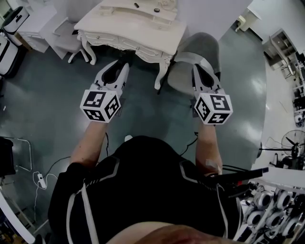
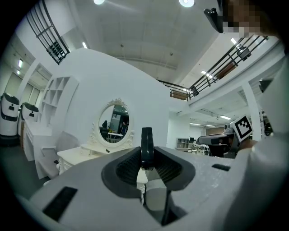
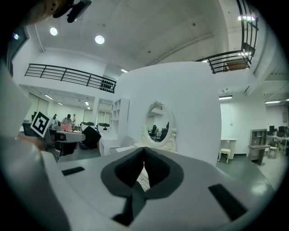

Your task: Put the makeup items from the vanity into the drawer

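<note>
Ahead across the grey floor [image 1: 52, 105], a white vanity [image 1: 143, 29] with an oval mirror [image 2: 114, 122] stands well apart from both grippers. A grey chair [image 1: 202, 45] sits between it and the right hand-held gripper [image 1: 199, 70], whose jaws are closed together, empty. Two small dark items [image 1: 137, 5] lie on the tabletop [image 1: 119, 21]. The left hand-held gripper [image 1: 123, 64] is clamped on a slim dark item [image 2: 146, 144].

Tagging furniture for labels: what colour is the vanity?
The vanity is cream white; clearest in the head view.
</note>
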